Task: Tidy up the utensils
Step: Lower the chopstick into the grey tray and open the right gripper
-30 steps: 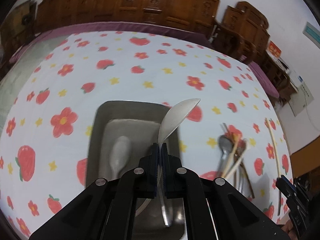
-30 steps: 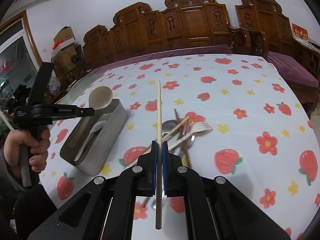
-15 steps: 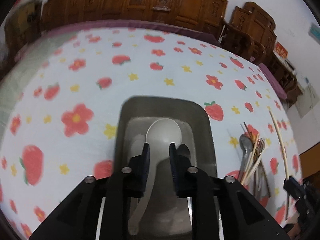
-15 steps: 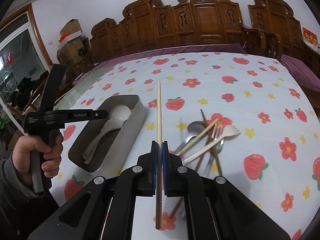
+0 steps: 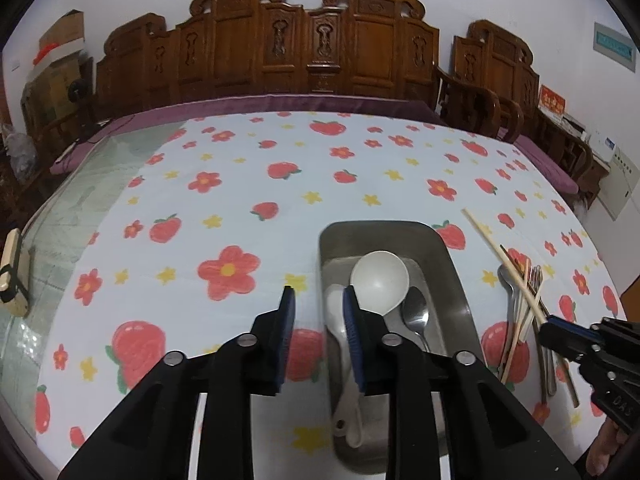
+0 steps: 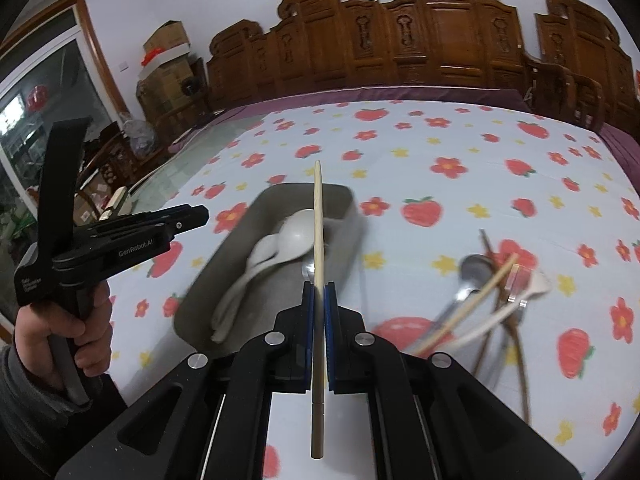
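A metal tray [image 5: 456, 280] is seen on the bench, which is covered with a cloth [image 5: 280, 184] printed with strawberries and flowers. Inside the tray lie a large white ladle-like spoon [image 5: 380, 282], a smaller white spoon [image 5: 338, 320] partly under it, and a metal spoon [image 5: 416, 316] beside them.

The left claw [image 5: 318, 312] is held above the cloth at the tray's left wall; its jaws have just been opening and are now spread apart, with nothing pinched between them. In the right wrist view the same claw [image 6: 204, 214] is seen gripped by a hand [image 6: 60, 340] in a grey sleeve, off the tray's left side.

The right claw [image 6: 319, 300] is pressed together on a pale wooden chopstick [image 6: 318, 240], which is held along the line of the fingers with its tip over the tray and its thicker end sticking out behind the pads.

To the right of the tray, a loose pile of utensils [image 6: 492, 296] rests on the cloth: a metal spoon, forks, chopsticks and a white plastic piece, crossed over one another. The pile is blurred in the right wrist view, so its finer details cannot be told
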### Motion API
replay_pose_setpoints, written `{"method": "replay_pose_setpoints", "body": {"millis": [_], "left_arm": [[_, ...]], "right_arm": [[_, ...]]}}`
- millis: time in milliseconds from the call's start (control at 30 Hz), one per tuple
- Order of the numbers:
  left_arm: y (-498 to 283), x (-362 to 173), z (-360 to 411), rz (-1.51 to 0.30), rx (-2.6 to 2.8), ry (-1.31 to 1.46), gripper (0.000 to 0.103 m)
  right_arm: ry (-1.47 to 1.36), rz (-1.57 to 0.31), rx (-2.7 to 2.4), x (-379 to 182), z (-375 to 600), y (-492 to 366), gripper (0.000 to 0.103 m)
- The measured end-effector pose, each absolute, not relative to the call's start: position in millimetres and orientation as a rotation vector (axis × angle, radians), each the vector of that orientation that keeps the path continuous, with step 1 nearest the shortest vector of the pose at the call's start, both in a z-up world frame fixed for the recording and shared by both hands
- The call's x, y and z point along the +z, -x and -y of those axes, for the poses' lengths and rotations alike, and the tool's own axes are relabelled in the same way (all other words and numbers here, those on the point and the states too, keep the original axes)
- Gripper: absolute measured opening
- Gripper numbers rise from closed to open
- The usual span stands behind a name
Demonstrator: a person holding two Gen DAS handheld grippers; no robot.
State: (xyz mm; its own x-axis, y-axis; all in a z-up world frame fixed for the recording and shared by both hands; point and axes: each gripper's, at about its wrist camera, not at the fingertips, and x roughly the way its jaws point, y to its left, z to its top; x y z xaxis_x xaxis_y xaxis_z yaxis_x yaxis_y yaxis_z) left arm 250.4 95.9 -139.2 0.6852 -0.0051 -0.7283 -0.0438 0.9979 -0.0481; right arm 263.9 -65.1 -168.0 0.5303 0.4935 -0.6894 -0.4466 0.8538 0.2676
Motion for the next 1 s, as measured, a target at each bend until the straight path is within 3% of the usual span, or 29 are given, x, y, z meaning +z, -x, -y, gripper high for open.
{"method": "replay_pose_setpoints", "body": {"millis": [567,1000], "left_arm": [[-249.2,-149.9,-141.6,-0.840,0.059,0.111,0.029],[-234.9,-136.6,-105.8,-0.792,-0.017,0.078,0.032]], "right_arm": [[-0.065,-0.988,0.594,-205.7,-13.1,-296.3,0.007],[-0.029,-0.858,0.589,-175.2,33.2,-283.3,0.009]]}}
